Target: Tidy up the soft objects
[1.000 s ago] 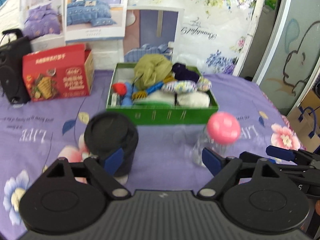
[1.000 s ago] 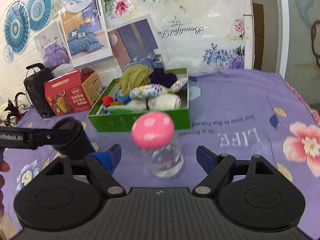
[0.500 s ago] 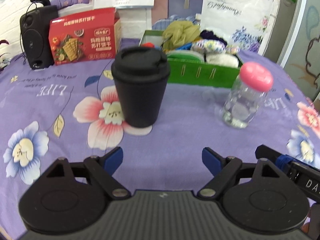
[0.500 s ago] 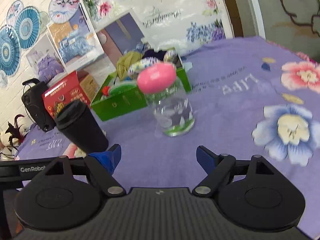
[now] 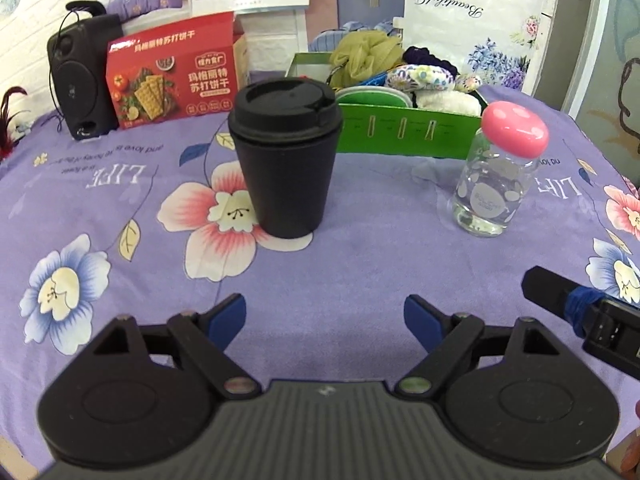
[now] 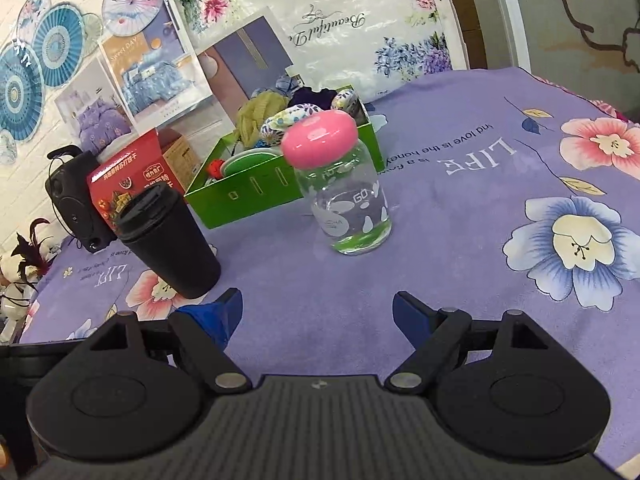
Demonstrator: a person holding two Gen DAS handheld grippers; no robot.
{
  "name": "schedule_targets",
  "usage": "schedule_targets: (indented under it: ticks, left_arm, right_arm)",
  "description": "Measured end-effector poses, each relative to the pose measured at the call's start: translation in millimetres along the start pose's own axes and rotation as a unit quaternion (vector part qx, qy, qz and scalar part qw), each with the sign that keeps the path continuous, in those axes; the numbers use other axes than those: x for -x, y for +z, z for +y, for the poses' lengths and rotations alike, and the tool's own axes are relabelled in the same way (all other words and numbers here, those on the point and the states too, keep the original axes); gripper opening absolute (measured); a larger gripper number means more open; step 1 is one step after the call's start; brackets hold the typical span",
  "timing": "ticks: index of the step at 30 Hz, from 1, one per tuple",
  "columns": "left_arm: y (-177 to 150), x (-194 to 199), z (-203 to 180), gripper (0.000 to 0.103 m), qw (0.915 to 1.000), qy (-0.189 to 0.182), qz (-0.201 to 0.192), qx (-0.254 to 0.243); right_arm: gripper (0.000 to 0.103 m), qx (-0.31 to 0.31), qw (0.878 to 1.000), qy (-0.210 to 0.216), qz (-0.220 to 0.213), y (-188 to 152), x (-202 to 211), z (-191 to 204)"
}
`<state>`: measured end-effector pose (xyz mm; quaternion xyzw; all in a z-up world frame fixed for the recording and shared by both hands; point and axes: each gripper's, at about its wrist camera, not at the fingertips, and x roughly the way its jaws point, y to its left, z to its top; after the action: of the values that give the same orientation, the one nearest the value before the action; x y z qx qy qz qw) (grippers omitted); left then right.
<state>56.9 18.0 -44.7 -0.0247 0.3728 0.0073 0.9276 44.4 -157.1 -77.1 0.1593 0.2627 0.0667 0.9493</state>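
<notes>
A green box [image 5: 404,134] at the back of the table holds several soft things: an olive mesh puff [image 5: 366,56], a floral pad [image 5: 420,76], a white fluffy piece [image 5: 446,102] and a dark purple cloth [image 5: 426,58]. The box also shows in the right wrist view [image 6: 256,196]. My left gripper [image 5: 325,316] is open and empty, low over the cloth, well short of a black lidded cup [image 5: 286,156]. My right gripper [image 6: 316,314] is open and empty, short of a clear jar with a pink lid [image 6: 340,188].
The jar [image 5: 500,168] stands right of the cup, the cup [image 6: 168,240] left of the jar. A red cracker box [image 5: 172,72] and a black speaker [image 5: 82,76] stand at the back left. The purple floral tablecloth [image 5: 360,248] covers the table. The right gripper's finger [image 5: 576,304] shows at the right.
Both grippers have pulled back toward the near edge of the table, away from the cup and the jar. The cup and jar stay standing where they were.
</notes>
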Motion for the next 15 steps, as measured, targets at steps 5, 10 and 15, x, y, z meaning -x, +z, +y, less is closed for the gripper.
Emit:
schedule_targets:
  ticks: [5, 10, 15]
  left_arm:
    - [0.8, -2.6, -2.0, 0.086, 1.0, 0.007, 0.0, -0.001]
    - [1.8, -6.7, -3.5, 0.086, 0.9998, 0.016, -0.015, 0.0]
    - [4.3, -7.3, 0.7, 0.086, 0.9997, 0.017, -0.011, 0.009]
  right_arm:
    - [0.069, 0.002, 1.0, 0.006, 0.011, -0.4, -3.8, 0.5]
    - [0.069, -0.004, 1.0, 0.002, 0.014, -0.4, -7.0, -2.7]
    - [0.069, -0.004, 1.0, -0.003, 0.014, -2.1, -3.8, -4.2]
